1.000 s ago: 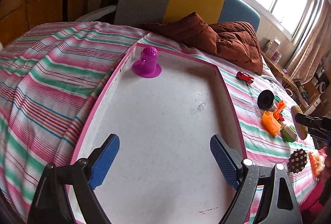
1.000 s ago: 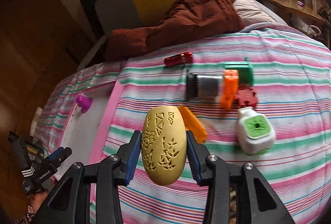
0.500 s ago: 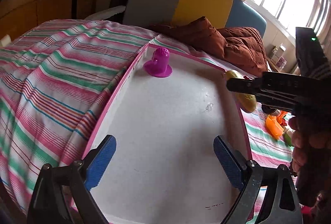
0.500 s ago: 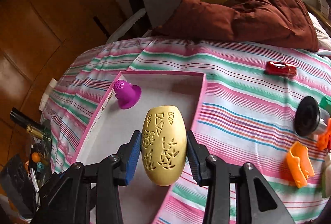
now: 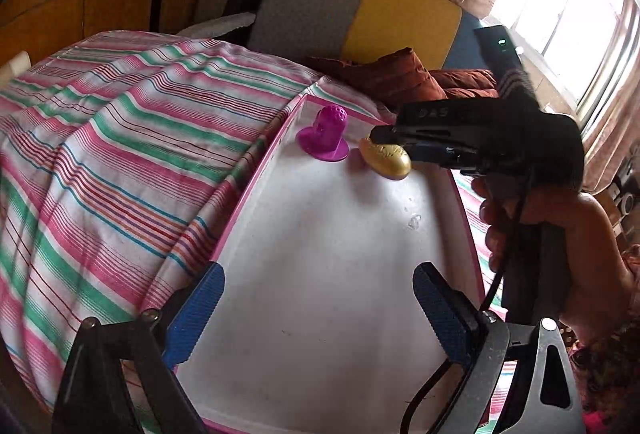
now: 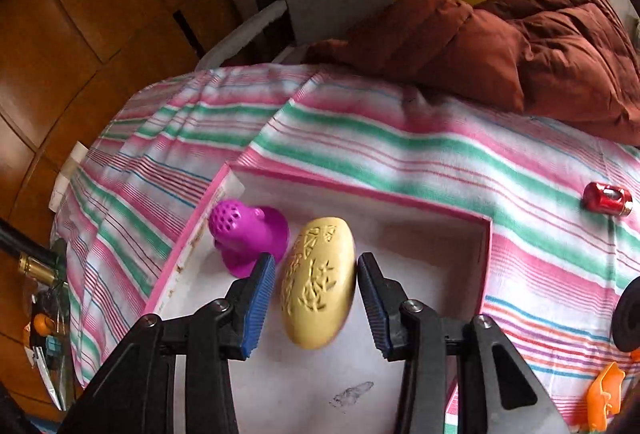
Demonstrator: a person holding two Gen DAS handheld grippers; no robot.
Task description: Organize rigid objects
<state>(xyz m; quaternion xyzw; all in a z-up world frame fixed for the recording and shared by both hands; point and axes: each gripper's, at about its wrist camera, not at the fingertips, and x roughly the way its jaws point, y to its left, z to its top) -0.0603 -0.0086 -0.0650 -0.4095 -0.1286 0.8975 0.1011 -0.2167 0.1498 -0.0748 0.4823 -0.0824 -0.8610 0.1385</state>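
Observation:
A yellow oval piece with carved patterns lies tilted between the blue pads of my right gripper, low over the far end of the white, pink-rimmed tray. Slim gaps show on both sides of it, so the pads no longer press. A purple perforated cap stands just to its left, in the tray's far left corner. In the left wrist view the yellow piece rests beside the purple cap. My left gripper hangs open over the tray's near end with nothing between its fingers.
A red toy car, a black round thing and an orange piece lie on the striped cloth right of the tray. A brown quilt is bunched behind. A person's hand grips the right tool above the tray's right rim.
My right gripper carried the yellow piece from the striped cloth leftward over the tray, down next to the purple cap. Its pads have just come off the piece, which now tilts. The left gripper barely moved.

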